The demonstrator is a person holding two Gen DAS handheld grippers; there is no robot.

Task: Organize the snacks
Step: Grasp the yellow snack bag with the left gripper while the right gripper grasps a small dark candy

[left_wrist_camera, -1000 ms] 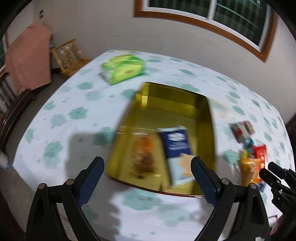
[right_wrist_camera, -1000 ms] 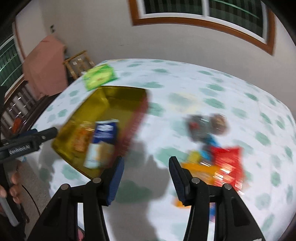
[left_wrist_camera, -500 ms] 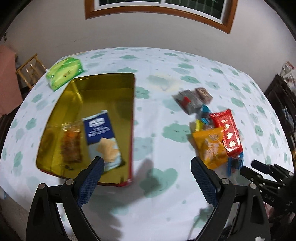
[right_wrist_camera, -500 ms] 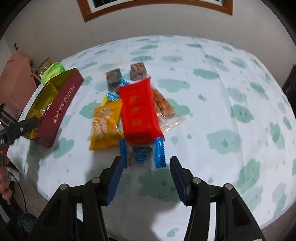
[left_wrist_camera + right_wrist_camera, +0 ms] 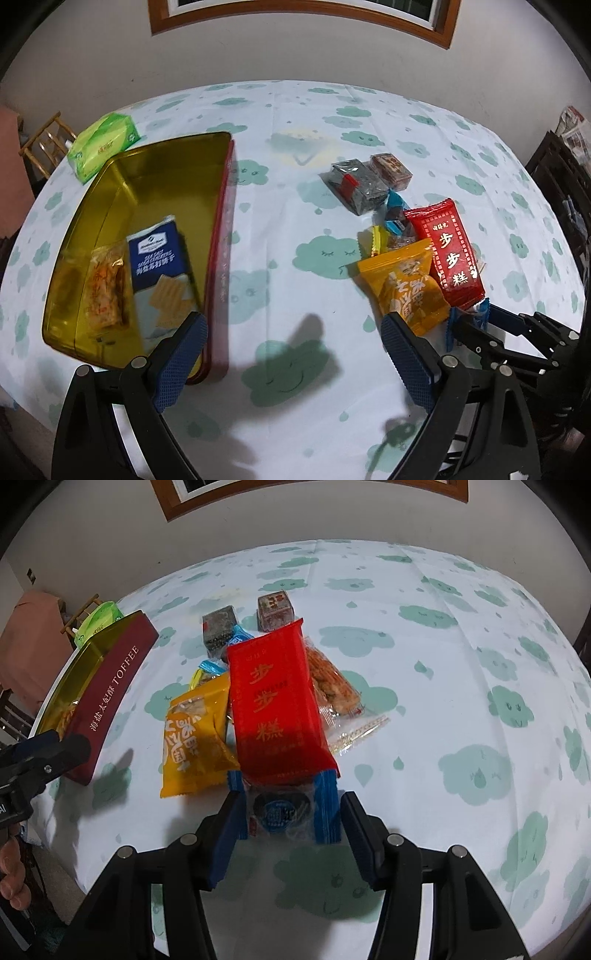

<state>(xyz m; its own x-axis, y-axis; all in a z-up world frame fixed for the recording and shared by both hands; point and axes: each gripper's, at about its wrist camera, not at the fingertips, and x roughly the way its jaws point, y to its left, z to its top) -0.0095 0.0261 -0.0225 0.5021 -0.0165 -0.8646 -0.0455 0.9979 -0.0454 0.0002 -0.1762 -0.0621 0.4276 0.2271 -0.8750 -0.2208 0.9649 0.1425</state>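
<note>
As seen from the right wrist camera, nearest: right gripper (image 5: 291, 812) pointing steeply down, jaws half spread and having just been opening, with a blue-edged packet (image 5: 282, 810) flat on the cloth between them. Left pad at the packet's crimped edge, right pad just clear of it; no squeeze visible.

Next outward: red packet (image 5: 275, 705), long axis running straight away from the gripper, near end overlapping the blue-edged packet's far side. Just left, touching it: orange packet (image 5: 195, 738), long axis roughly parallel, tilted slightly left. Just right, partly under the red one: clear packet of orange-red pieces (image 5: 332, 686), angled toward the near right. Beyond these: small blue sweets (image 5: 238, 637), then a grey pack (image 5: 218, 629) and a brown pack (image 5: 275, 611) side by side.

From the left wrist camera: left gripper (image 5: 293, 325) spread wide, nothing between the jaws, over bare tablecloth (image 5: 295, 184) between the pile and the tin.

Left of the pile, well apart: gold-lined tin (image 5: 221, 221), long axis running near to far, near corner close to the table's near edge. Inside, at the near end: navy cracker packet (image 5: 159, 258) and clear snack packet (image 5: 107, 284), both lengthwise with the tin; far half of the tin bare. Past its far left corner, near the table edge: green pack (image 5: 103, 146).

Open cloth right of the pile and along the far side up to the wall.
</note>
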